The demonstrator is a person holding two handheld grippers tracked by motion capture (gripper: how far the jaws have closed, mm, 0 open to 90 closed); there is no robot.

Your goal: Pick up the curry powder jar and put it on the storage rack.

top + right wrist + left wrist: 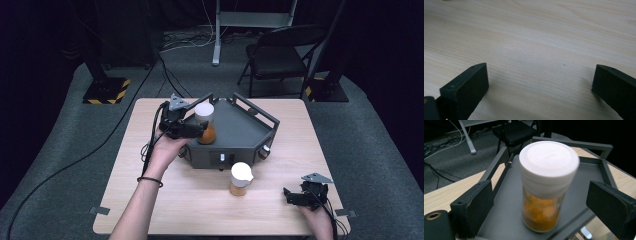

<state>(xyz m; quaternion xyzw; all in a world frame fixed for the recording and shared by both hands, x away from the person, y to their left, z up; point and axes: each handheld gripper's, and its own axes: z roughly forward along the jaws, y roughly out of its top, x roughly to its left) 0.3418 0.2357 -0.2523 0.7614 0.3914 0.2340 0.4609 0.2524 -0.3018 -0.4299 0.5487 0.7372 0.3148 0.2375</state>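
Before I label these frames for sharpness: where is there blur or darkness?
High view: room dark, the table lit. Left gripper view: the jar has a smeared right lid edge, and the near tongs are soft. Right gripper view: wood grain crisp, tongs dim.

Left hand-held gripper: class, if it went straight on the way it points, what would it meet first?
The jar on the tray, standing between the open jaws of the left hand-held gripper; no pad touches it.

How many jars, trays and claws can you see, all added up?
Jars with white lids and orange stuff inside: 2, one on the tray, one on the table
Grey trays: 1
Claws: 2, the left claw and the right claw
Total: 5
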